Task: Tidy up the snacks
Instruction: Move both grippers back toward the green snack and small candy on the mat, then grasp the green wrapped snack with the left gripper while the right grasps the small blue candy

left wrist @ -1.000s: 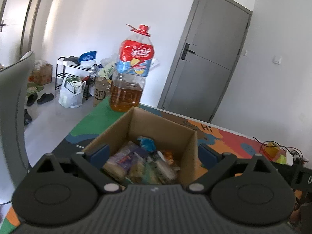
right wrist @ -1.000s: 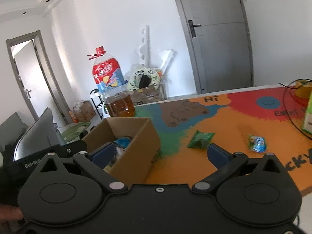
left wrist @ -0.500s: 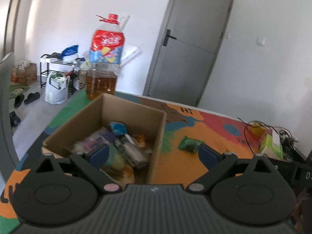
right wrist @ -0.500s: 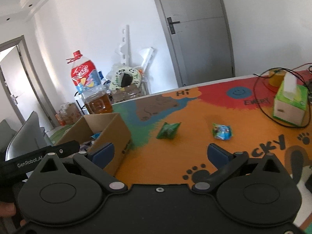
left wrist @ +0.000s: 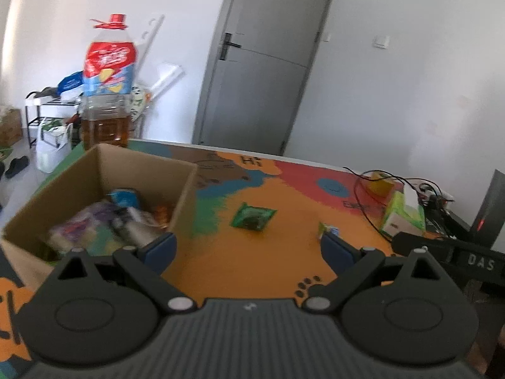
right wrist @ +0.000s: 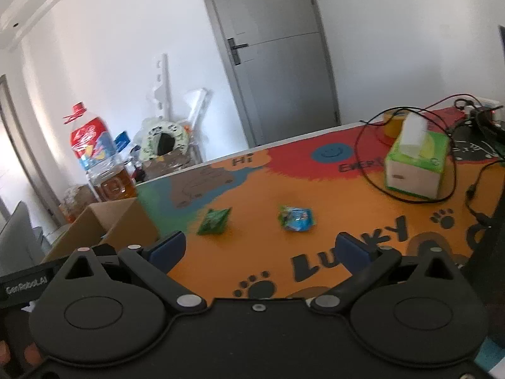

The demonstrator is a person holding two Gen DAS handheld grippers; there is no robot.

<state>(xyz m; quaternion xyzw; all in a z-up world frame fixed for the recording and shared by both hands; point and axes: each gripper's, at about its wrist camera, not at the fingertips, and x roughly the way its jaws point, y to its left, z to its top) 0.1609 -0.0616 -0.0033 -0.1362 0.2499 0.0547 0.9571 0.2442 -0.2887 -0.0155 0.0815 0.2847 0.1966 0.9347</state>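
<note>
A cardboard box [left wrist: 104,170] at the left holds several snack packets [left wrist: 126,218]; it also shows in the right wrist view [right wrist: 107,224]. A green snack packet [left wrist: 252,217] lies on the colourful mat [left wrist: 240,262], also in the right wrist view [right wrist: 214,221]. A blue and green packet [right wrist: 296,218] lies to its right, partly hidden behind my left gripper's right finger [left wrist: 328,230]. My left gripper [left wrist: 249,249] is open and empty, just right of the box. My right gripper [right wrist: 262,249] is open and empty, short of both packets.
A large oil bottle [left wrist: 107,82] stands behind the box. A green tissue box [right wrist: 416,161] with black cables [right wrist: 372,177] around it stands at the right. A grey door [left wrist: 265,63] is behind the table. Clutter and a shelf [left wrist: 47,113] are on the floor at the left.
Both grippers have swung to the right, away from the box and toward the two loose packets on the mat. Both stay open and empty.
</note>
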